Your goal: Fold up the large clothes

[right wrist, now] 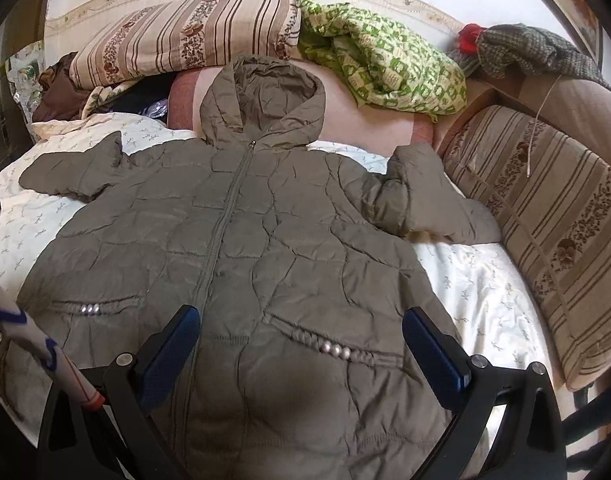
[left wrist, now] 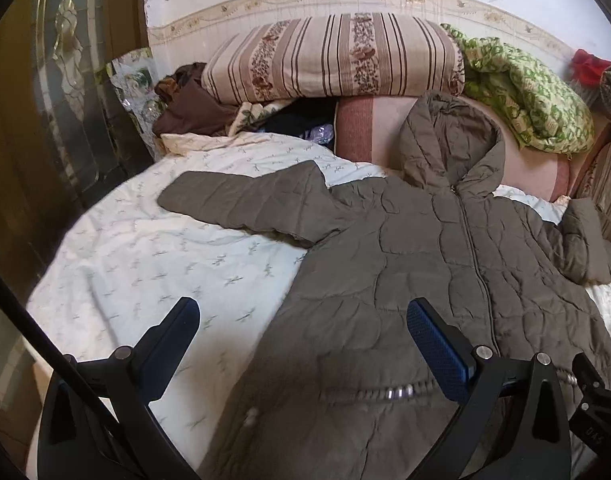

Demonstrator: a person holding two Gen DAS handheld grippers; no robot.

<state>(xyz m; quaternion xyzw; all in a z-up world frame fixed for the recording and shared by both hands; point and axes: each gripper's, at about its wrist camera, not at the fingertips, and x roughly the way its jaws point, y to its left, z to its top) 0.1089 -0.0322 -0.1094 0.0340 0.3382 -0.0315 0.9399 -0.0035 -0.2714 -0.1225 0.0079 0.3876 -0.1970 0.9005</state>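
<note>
An olive-grey quilted hooded jacket [left wrist: 405, 264] lies flat, front up and zipped, on a white patterned bedsheet [left wrist: 145, 248]. Its hood points to the far pillows and both sleeves spread out to the sides. My left gripper [left wrist: 301, 320] is open and empty, hovering above the jacket's lower left edge. In the right wrist view the jacket [right wrist: 241, 232] fills the middle, with its right sleeve [right wrist: 421, 196] bunched near a cushion. My right gripper [right wrist: 301, 324] is open and empty above the jacket's lower right pocket area.
A striped floral pillow [left wrist: 333, 56] and a green patterned blanket [left wrist: 525, 84] lie at the head of the bed. A pink bolster [left wrist: 381, 128] sits under the hood. A striped cushion [right wrist: 545, 216] lines the right side. A dark wooden door [left wrist: 45, 100] stands at left.
</note>
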